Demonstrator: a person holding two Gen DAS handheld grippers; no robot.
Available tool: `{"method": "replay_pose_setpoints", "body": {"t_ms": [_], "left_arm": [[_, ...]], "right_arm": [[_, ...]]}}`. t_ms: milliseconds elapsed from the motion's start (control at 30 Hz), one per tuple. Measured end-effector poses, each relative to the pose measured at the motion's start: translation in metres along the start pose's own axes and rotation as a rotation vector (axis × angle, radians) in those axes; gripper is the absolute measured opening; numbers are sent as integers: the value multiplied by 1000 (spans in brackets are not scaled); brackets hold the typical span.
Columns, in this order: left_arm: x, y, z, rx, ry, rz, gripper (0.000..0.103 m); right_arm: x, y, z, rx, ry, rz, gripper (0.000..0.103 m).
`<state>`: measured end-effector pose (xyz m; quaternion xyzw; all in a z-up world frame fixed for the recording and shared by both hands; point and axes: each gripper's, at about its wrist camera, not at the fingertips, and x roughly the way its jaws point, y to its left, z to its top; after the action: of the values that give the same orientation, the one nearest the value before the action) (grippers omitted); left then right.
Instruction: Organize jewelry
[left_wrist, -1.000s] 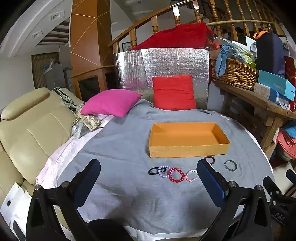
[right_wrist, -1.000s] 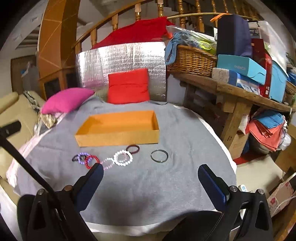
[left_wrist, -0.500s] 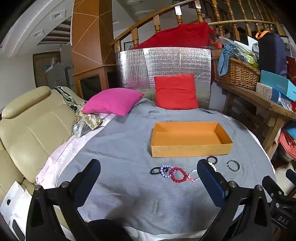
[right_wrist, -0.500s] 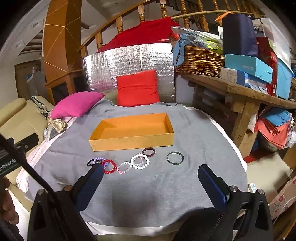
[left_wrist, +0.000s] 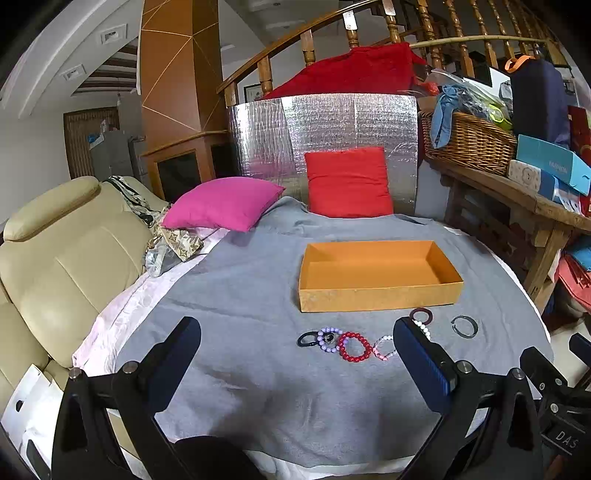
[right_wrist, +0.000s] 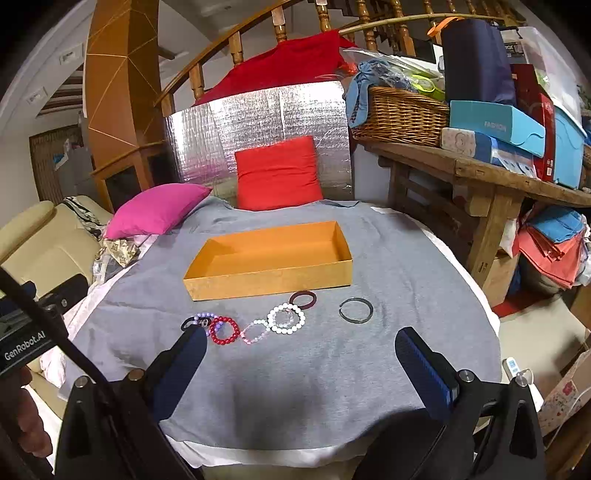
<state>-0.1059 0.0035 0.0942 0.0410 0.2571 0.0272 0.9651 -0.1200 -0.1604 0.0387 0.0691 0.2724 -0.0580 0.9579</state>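
Observation:
An empty orange box (left_wrist: 376, 275) (right_wrist: 269, 260) sits on the grey cloth. In front of it lies a row of bracelets: a black ring (left_wrist: 306, 339), a purple bead one (left_wrist: 328, 339), a red bead one (left_wrist: 355, 346) (right_wrist: 224, 329), a pink one (right_wrist: 255, 331), a white bead one (right_wrist: 286, 318), a maroon ring (right_wrist: 303, 299) and a grey bangle (right_wrist: 355, 310) (left_wrist: 464, 326). My left gripper (left_wrist: 295, 354) is open, held near of the bracelets. My right gripper (right_wrist: 299, 360) is open, also held back from them.
Pink cushion (left_wrist: 221, 203) and red cushion (left_wrist: 349, 181) lie at the back against a silver foil panel (left_wrist: 321, 125). A beige sofa (left_wrist: 55, 258) stands left. A wooden bench (right_wrist: 491, 181) with basket and boxes stands right.
Both grippers have drifted slightly, the right view shifting so the box and bracelets sit further right and closer. Nothing on the cloth has moved.

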Motion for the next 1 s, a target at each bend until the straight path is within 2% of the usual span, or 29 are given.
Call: {"method": "replay_pose_setpoints", "body": {"t_ms": [1000], "left_arm": [[8, -1, -4, 9, 14, 15, 103]], "right_arm": [[10, -2, -5, 13, 23, 7, 103]]}}
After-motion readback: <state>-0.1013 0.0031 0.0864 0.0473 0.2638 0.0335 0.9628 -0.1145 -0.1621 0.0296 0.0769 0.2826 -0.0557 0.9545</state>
